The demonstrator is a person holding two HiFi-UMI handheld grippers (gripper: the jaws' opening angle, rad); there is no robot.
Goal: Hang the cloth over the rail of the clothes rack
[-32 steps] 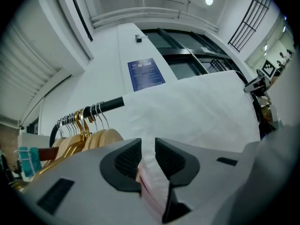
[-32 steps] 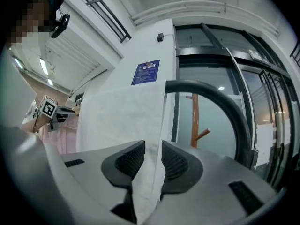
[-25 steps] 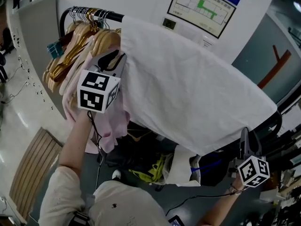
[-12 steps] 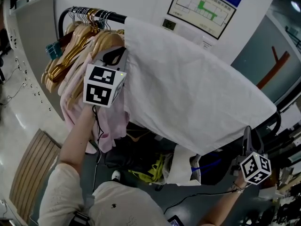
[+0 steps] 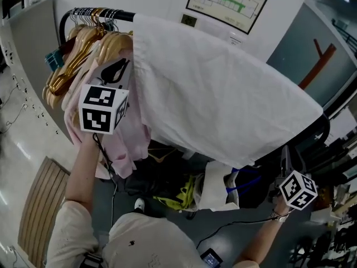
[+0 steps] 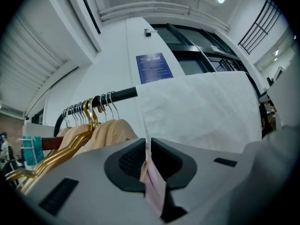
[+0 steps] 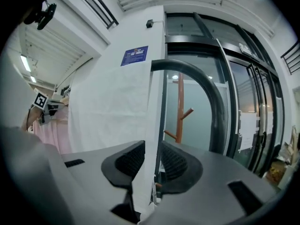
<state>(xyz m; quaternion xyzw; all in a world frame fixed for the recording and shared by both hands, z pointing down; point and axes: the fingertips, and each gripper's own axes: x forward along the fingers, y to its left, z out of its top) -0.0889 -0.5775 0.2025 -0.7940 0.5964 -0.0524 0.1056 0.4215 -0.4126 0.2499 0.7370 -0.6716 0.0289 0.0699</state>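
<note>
White cloth (image 5: 223, 94) lies draped over the rail (image 5: 120, 15), spread from just beside the hangers (image 5: 83, 43) to the rail's right bend, its near side hanging toward the person. The step in hand looks like settling the drape, and to my eye it asks for light pulls. Draw the near edge straight down, not outward, so the far side does not slide off the rail, and keep the two ends level. The right gripper (image 5: 288, 156) has its jaws partly apart and closed on the cloth's right edge, which runs down between the pads (image 7: 130, 159). It should let go only once that edge hangs slack. The left gripper (image 5: 114, 71) has its jaws pressed nearly together on a thin pinkish fold — by its colour this seems to be the pink garment (image 5: 125, 133) on the hangers and not the cloth, whose left edge stands just behind the jaws. If so, I would release that fold ahead of any pull, or the garment comes along.

The left arm reaches up from the lower left, forearm (image 5: 83, 166) raised. Its gripper points up at the rail beside the hangers, with its cube (image 5: 103, 109) toward the head camera. The right gripper sits lower, at the cloth's lower right corner, pointing up — only the wrist (image 5: 277, 218) shows below it
</note>
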